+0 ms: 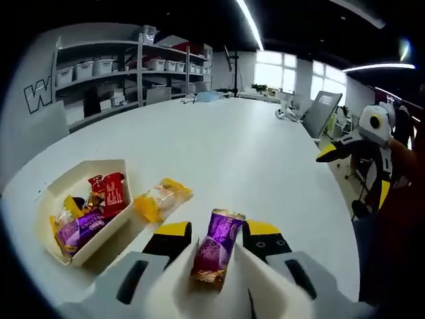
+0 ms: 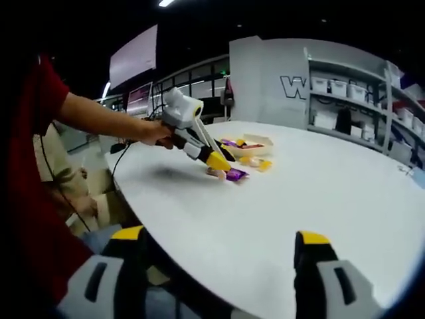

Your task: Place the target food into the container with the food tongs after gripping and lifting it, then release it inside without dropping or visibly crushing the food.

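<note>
A purple snack packet sits between the yellow-tipped jaws of my left gripper, its near end pinched between the white fingers. In the right gripper view a hand holds that left gripper low over the table, with the purple packet sticking out past its tips. The white open container lies to the left with purple, red and yellow packets inside. It is also at the far end of the table as the container. My right gripper stands open, its jaws wide apart with nothing between them.
A yellow packet lies on the white table between the container and the purple packet. My right gripper hangs off the table's right edge. Shelving with bins lines the far wall. A person's arm and red sleeve are at the left.
</note>
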### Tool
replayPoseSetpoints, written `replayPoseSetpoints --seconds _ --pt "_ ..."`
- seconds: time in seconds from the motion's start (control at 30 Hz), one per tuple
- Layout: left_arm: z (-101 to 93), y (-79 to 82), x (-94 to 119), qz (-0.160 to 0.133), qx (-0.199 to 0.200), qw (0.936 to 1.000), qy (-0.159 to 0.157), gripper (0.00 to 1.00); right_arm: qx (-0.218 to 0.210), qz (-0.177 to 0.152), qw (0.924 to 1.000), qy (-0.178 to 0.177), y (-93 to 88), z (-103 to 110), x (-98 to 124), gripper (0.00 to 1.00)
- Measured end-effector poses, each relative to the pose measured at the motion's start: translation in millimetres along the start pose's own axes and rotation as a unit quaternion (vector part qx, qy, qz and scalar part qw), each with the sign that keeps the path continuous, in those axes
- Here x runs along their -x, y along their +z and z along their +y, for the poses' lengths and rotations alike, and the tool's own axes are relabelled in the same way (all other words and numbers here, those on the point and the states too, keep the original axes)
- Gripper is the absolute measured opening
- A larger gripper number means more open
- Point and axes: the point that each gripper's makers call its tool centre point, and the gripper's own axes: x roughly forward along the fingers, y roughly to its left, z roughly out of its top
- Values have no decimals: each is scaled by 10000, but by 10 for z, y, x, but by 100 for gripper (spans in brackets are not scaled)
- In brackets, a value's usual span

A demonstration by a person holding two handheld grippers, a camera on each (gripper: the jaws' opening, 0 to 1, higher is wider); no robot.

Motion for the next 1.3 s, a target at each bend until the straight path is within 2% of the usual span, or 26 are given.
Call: replayPoseSetpoints --seconds 0.23,0.5,0.57,0.6,0.63,0.67,0.7,0.8,0.87,1.07,1.3 --pt "-38 10 0 -42 -17 9999 -94 25 -13 41 10000 22 -22 0 -28 91" --pt "-26 7 1 -13 161 9998 -68 22 15 64 10000 56 -17 17 -41 91" --pt "47 95 10 -160 384 9990 140 22 6 61 10000 37 -15 7 -31 91" --pt "46 212 25 -352 665 9972 15 22 0 52 10000 29 -9 1 -24 91" --pt "70 267 46 -383 742 9965 10 22 -1 48 10000 26 -7 -2 -22 91" --pt "87 288 55 -392 723 9966 32 22 -2 44 10000 22 -5 -4 -20 91" --pt "131 357 79 -396 499 9979 76 22 -11 33 10000 6 3 -18 -15 91" --pt "199 440 111 -381 391 9984 129 22 -23 12 10000 -6 24 -34 -14 91" --pt "299 512 143 -334 175 9991 214 22 -2 -3 10000 -6 48 -38 -20 91" --pt "508 613 200 -359 39 9985 410 22 11 -32 10000 -7 71 -43 -17 91" --pt "712 666 239 -375 116 9974 596 23 -25 17 10000 -50 24 -86 0 91"
